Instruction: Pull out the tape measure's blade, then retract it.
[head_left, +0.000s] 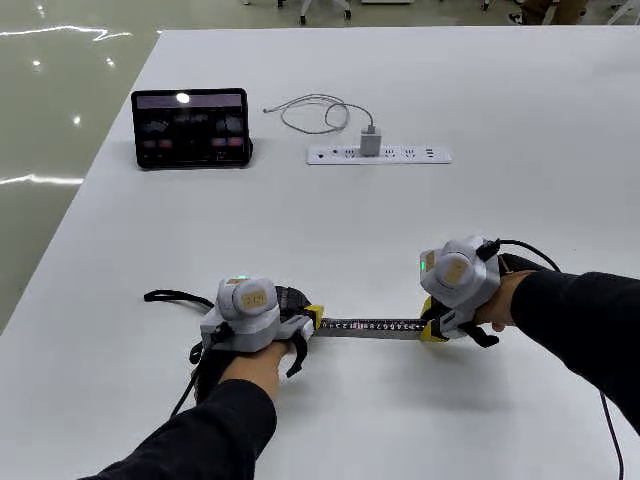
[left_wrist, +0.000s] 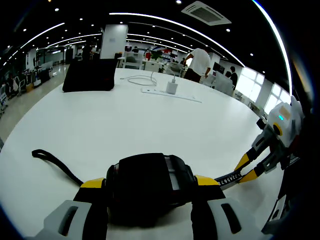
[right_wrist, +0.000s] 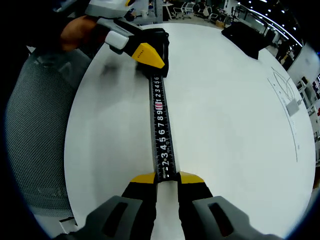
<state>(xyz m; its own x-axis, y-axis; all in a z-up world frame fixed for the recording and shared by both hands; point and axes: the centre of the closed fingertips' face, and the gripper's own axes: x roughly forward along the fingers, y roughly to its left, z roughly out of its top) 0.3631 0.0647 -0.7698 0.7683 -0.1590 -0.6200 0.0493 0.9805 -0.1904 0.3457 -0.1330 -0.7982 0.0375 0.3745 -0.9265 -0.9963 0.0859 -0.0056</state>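
While the blade (right_wrist: 161, 125) spans the gap between the two tools, the chief risk, I judge, is a slip at its tip. The right tool (right_wrist: 161, 177) is closed on the blade's free end, at about 5 o'clock on the bench (head_left: 400, 230) in the head view. The left tool (left_wrist: 150, 182) is clamped around the black tape measure case (left_wrist: 145, 170), at about 7 o'clock. A short length is drawn out (its printed scale reads plainly in the right gripper view). If the right jaws loosen before the blade is fed back, the spring would probably whip it home, and the end hook could strike the case hard. A pull off the blade's own line might twist the case in the left jaws, or buckle the blade. The wrist strap (head_left: 178, 295), trailing toward 9 o'clock from the case, lies apart from the blade and looks unlikely to snag.
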